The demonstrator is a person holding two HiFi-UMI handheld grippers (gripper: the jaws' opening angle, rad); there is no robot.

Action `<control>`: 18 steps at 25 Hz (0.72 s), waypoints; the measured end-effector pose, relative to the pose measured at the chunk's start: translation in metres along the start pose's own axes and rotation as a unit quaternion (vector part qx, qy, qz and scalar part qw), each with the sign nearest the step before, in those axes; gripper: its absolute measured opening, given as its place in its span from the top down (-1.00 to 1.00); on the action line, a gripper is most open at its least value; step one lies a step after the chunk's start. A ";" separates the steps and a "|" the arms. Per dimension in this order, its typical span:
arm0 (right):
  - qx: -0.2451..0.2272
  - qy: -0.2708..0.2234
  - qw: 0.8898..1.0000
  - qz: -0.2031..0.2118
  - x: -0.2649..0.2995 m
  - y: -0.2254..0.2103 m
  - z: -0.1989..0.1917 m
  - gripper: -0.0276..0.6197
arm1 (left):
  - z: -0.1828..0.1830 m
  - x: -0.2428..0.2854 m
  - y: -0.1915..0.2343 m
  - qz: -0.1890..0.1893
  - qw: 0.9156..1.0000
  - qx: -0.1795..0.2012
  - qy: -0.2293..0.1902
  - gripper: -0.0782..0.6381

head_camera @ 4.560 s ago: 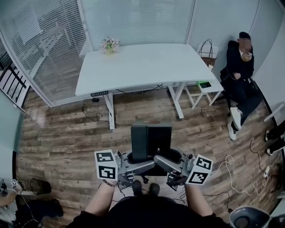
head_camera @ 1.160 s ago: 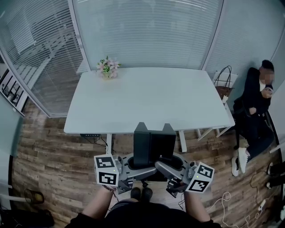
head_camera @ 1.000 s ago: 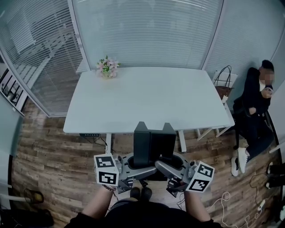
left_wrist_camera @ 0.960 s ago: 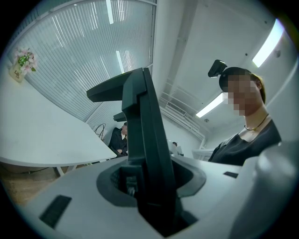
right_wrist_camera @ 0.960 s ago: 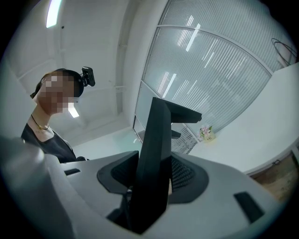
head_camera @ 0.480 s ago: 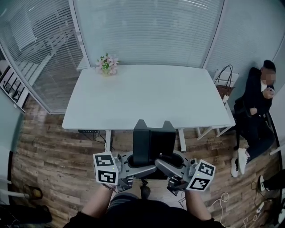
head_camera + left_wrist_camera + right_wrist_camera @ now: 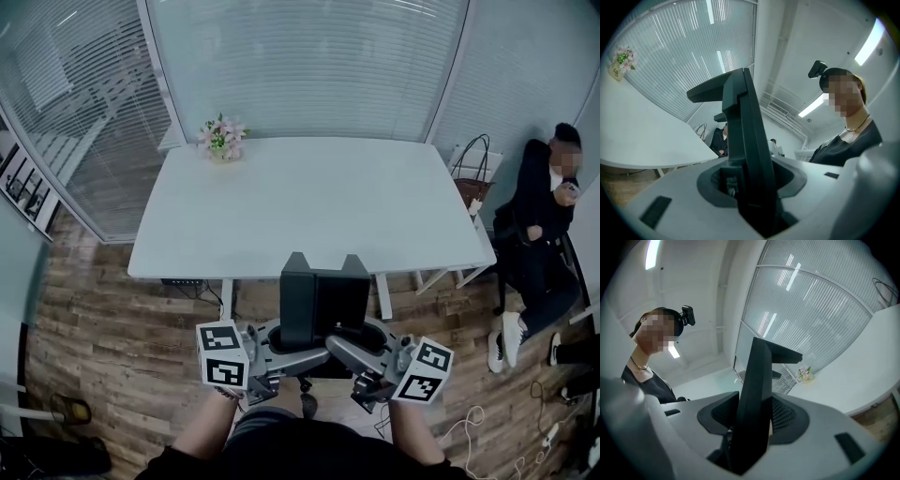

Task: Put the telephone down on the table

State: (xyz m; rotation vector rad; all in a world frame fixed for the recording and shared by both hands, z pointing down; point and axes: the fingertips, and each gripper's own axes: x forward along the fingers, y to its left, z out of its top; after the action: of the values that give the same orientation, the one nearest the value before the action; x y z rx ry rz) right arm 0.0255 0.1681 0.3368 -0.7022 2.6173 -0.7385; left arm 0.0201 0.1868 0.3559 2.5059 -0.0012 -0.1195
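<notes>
A black boxy telephone (image 7: 322, 305) hangs upright between my two grippers, in front of my body. My left gripper (image 7: 284, 345) is shut on its left lower part and my right gripper (image 7: 359, 343) on its right lower part. In the left gripper view the telephone (image 7: 743, 140) rises as a dark slab out of the grey jaws of the left gripper (image 7: 750, 192). The right gripper view shows the same telephone (image 7: 757, 394) clamped in the right gripper (image 7: 743, 437). The white table (image 7: 309, 202) lies just beyond; the telephone's top overlaps its front edge in the picture.
A small pot of flowers (image 7: 221, 139) stands at the table's far left corner. A seated person (image 7: 544, 220) is at the right, beside a stool with a bag (image 7: 472, 183). Glass walls with blinds (image 7: 300, 66) stand behind the table. Cables (image 7: 473, 427) lie on the wooden floor.
The table has come much nearer since the oldest frame and a little nearer over the last second. Both grippers keep the same hold on the telephone.
</notes>
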 end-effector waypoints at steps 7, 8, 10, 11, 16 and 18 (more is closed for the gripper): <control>-0.004 -0.006 1.000 -0.005 0.014 -0.028 0.013 0.36 | 0.018 0.005 0.028 -0.007 1.000 0.005 0.006 0.25; -0.004 -0.006 1.000 -0.007 0.017 -0.034 0.015 0.36 | 0.021 0.006 0.035 -0.007 1.000 0.006 0.007 0.25; -0.003 -0.006 1.000 -0.011 0.022 -0.046 0.021 0.36 | 0.028 0.009 0.047 -0.010 1.000 0.006 0.011 0.25; -0.003 -0.006 1.000 -0.014 0.024 -0.052 0.023 0.36 | 0.032 0.010 0.053 -0.012 1.000 0.005 0.013 0.25; -0.007 -0.009 1.000 -0.019 0.039 -0.081 0.039 0.36 | 0.051 0.017 0.082 -0.019 1.000 0.005 0.014 0.25; -0.010 -0.009 1.000 -0.020 0.044 -0.092 0.046 0.36 | 0.059 0.020 0.093 -0.022 1.000 0.005 0.013 0.25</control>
State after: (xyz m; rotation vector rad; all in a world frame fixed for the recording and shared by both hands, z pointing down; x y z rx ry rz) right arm 0.0432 0.0579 0.3433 -0.7648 2.6046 -0.7143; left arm 0.0373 0.0765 0.3622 2.5175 0.0639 -0.1051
